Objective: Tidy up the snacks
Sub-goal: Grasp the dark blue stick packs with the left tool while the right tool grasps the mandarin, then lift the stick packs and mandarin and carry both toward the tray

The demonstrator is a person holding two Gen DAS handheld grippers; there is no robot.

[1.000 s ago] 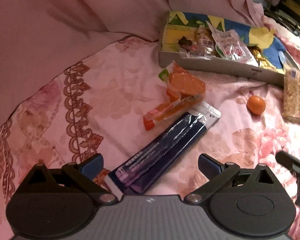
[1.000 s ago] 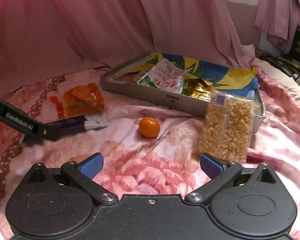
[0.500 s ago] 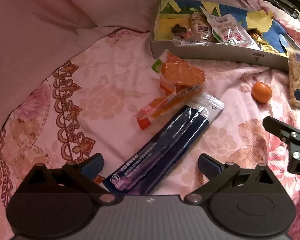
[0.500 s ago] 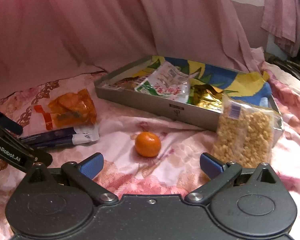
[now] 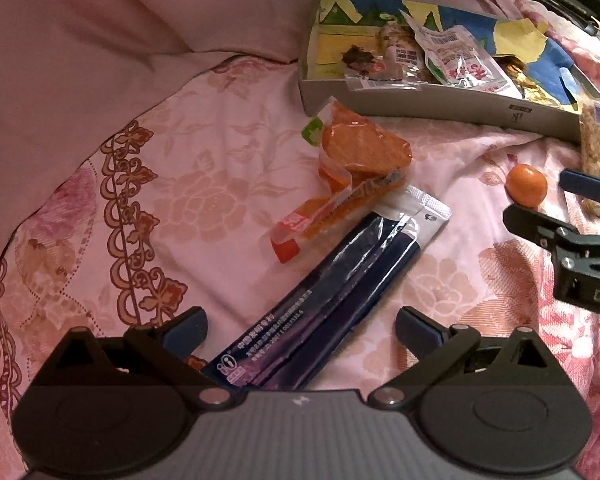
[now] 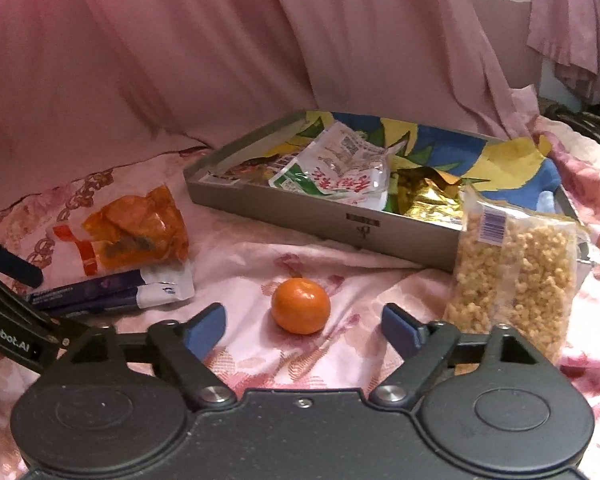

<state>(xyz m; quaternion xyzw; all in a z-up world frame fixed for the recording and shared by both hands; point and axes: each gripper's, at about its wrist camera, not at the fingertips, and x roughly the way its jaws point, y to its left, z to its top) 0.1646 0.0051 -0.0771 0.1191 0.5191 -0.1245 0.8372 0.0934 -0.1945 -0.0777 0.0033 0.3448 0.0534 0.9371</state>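
Observation:
A small mandarin (image 6: 300, 306) lies on the pink flowered bedspread, just ahead of and between the fingertips of my right gripper (image 6: 302, 330). Its jaws are closing and the pads do not touch the fruit. My left gripper (image 5: 302, 328) stands open over the near end of a long dark blue packet (image 5: 340, 276), not pressing on it. An orange snack packet (image 5: 360, 156) lies across the blue packet's far end. The grey tray (image 6: 320, 216) behind holds several snack bags. A clear bag of puffed grains (image 6: 512, 280) leans against the tray's front wall.
Pink draped cloth (image 6: 180, 60) rises behind the tray. In the left wrist view the right gripper (image 5: 556, 200) reaches in from the right edge beside the mandarin (image 5: 526, 185). More bedding is heaped at the far right (image 6: 580, 168).
My right gripper has come closer to the mandarin, which now sits between its tips, and its jaws have narrowed. The left gripper has barely moved over the blue packet.

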